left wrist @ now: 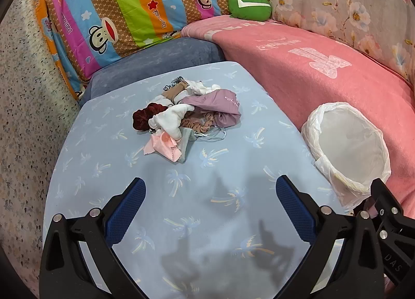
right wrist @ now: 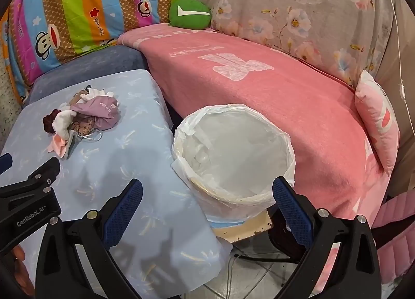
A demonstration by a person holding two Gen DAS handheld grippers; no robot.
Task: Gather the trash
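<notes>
A pile of trash (left wrist: pixel 186 115) lies on the light blue table cover (left wrist: pixel 197 221): mauve cloth, white and pink scraps, a dark red scrunchie, clear wrappers. It also shows in the right wrist view (right wrist: pixel 83 120). A bin with a white liner (left wrist: pixel 350 148) stands right of the table, seen closer in the right wrist view (right wrist: pixel 233 153). My left gripper (left wrist: pixel 210 185) is open and empty, well short of the pile. My right gripper (right wrist: pixel 207 187) is open and empty, over the bin's near rim.
A pink blanket (right wrist: pixel 272 91) covers the sofa behind the bin. A striped cartoon pillow (left wrist: pixel 124 8), a green cushion (left wrist: pixel 249 4) and a floral cover (right wrist: pixel 298 8) stand at the back. A pink pillow (right wrist: pixel 378 120) lies right. Cables lie on the floor (right wrist: pixel 249 268).
</notes>
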